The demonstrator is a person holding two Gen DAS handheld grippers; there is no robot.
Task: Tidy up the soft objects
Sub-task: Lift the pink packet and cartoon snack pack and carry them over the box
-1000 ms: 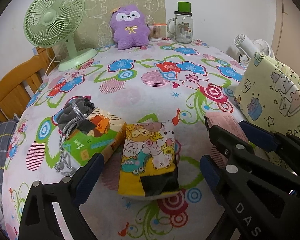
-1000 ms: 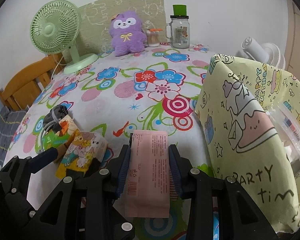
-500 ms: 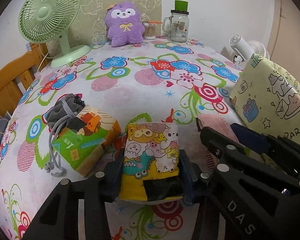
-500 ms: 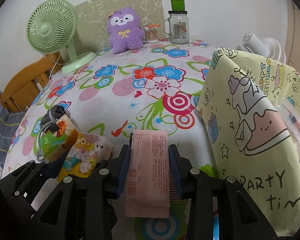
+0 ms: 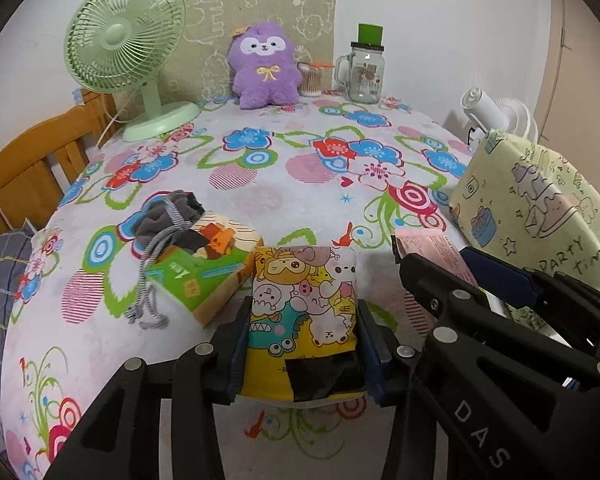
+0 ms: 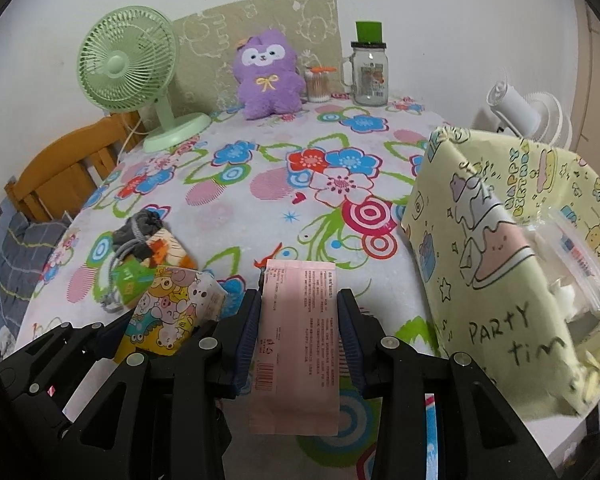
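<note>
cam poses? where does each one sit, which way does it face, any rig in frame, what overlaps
Left wrist: on left gripper, angled down across table; own fingers clamp cartoon packet, right gripper alongside.
Right wrist: on right gripper, same heading; fingers clamp pink packet, left gripper at its left.
Shared: green fan, purple plush, yellow bag.

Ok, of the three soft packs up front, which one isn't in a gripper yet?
The green-and-orange pack with the grey drawstring pouch on it. It lies free on the tablecloth; the left gripper clamps the yellow cartoon pack, the right gripper the pink pack.
</note>
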